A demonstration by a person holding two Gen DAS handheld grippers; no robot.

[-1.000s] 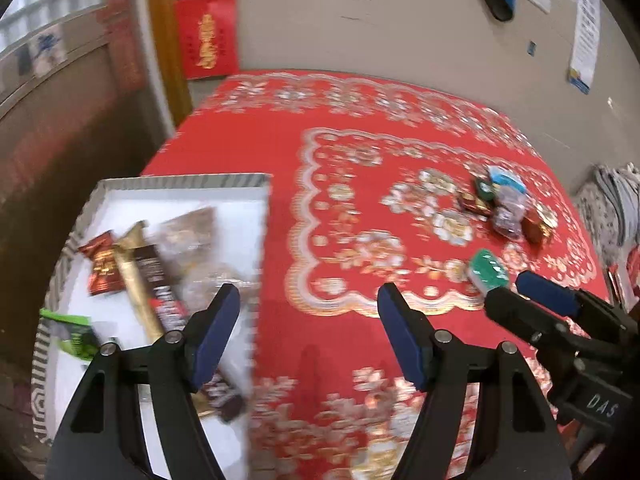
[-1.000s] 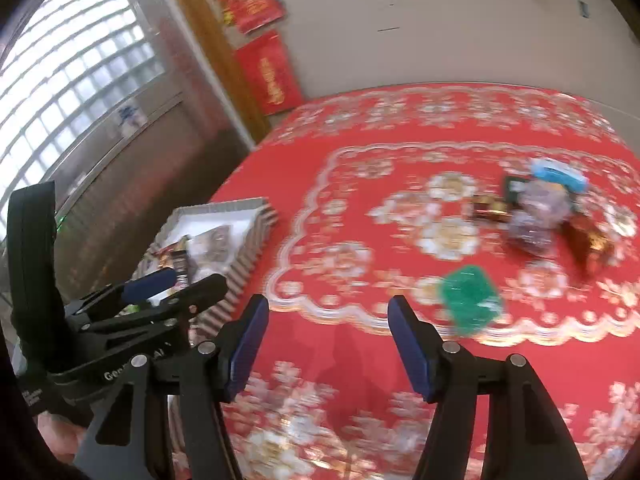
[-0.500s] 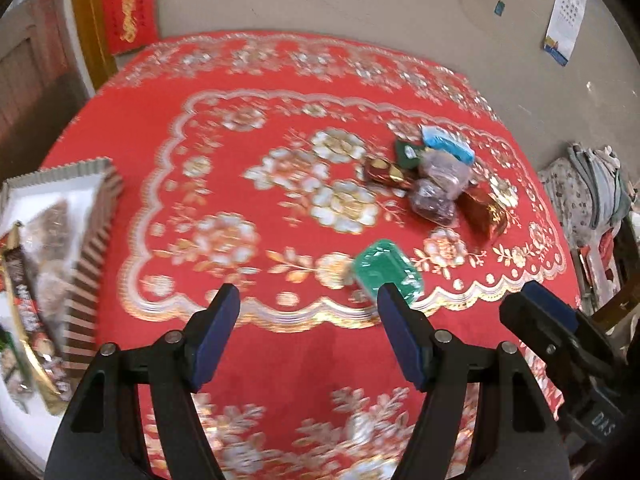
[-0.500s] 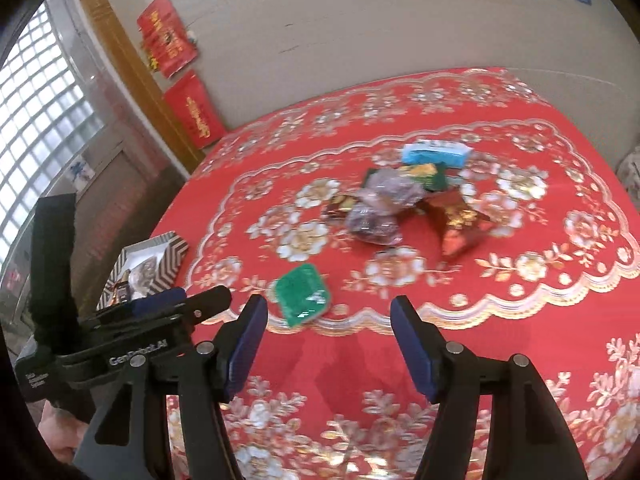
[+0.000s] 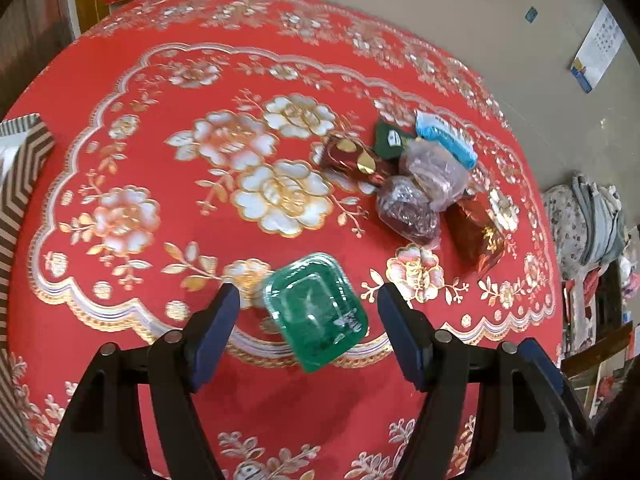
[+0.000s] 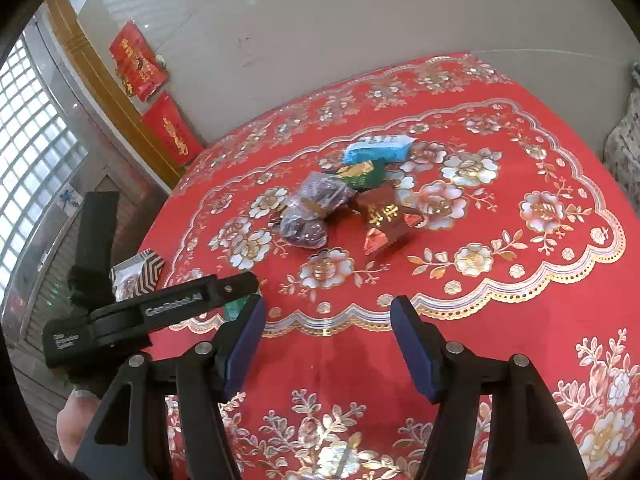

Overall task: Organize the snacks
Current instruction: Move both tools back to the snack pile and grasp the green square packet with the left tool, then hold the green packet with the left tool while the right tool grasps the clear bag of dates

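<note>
Left gripper [image 5: 308,312] wide, straddling green packet [image 5: 316,312]; drop lower, square up, squeeze gently; right gripper [image 6: 328,332] wide, idle.

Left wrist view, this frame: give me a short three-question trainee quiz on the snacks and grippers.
1. True or false: the left gripper is shut on the green snack tub.
2. Which snack lies apart from the pile? A) blue packet B) green snack tub C) red foil packet
3. Fill in: the patterned box sits at the view's ____ edge.

Key: 1 false, its jaws are open with the tub between the fingers, untouched; 2 B; 3 left.
</note>
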